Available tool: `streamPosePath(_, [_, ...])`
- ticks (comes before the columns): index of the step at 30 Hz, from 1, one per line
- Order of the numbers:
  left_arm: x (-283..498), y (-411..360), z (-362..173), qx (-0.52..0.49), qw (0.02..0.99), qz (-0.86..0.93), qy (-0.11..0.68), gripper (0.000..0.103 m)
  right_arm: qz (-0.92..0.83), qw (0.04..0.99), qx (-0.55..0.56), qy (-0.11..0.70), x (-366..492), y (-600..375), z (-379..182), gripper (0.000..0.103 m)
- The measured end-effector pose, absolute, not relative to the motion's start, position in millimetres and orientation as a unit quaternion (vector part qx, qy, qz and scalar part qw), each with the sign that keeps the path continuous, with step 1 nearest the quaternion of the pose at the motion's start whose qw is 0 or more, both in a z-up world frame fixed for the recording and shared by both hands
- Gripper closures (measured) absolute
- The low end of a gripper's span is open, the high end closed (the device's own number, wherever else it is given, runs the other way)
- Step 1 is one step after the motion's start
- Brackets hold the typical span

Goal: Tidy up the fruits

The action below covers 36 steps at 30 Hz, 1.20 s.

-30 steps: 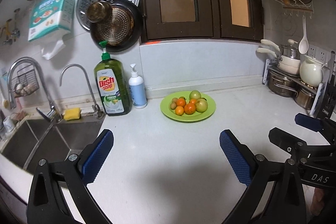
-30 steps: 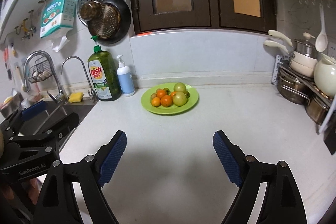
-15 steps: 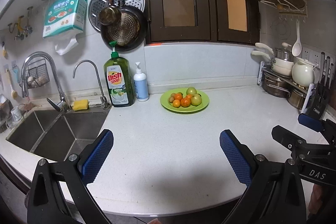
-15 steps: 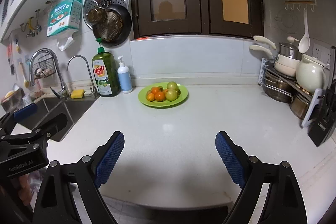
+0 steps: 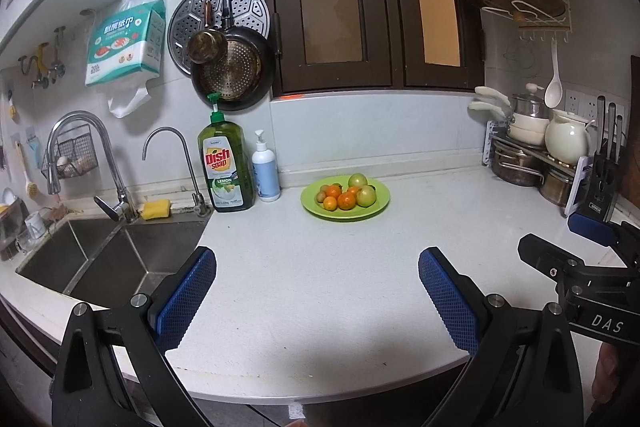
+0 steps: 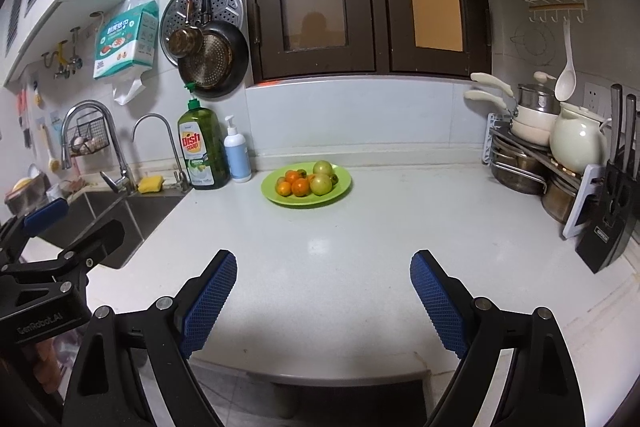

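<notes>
Toward the counter's back edge, beside the soap bottles, sits the green plate (image 5: 372,209) of fruits (image 5: 346,193) — straight ahead of both tools, well apart. Left gripper (image 5: 316,297) and right gripper (image 6: 322,299) hover off the front edge, jaws wide apart, nothing between — neither clearly nearer.

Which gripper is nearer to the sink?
The left gripper is nearer: it hovers open beside the sink. The right gripper, also open, is farther along the counter, toward the knife block.
</notes>
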<state>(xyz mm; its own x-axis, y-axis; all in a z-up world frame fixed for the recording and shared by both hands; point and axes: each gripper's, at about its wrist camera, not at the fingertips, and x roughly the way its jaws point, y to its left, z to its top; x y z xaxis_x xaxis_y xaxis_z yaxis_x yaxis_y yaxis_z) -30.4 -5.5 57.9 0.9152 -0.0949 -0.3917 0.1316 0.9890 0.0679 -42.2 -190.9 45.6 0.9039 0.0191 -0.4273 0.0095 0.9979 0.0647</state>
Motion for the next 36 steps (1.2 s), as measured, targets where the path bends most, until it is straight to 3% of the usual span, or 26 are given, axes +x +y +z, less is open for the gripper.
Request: streamPosePath(36, [-30.5,-2.0,57.4,0.047,0.978,-0.047,0.199,0.000,0.012,0.975,0.023,0.219,-41.4,-186.4,50.5,0.014])
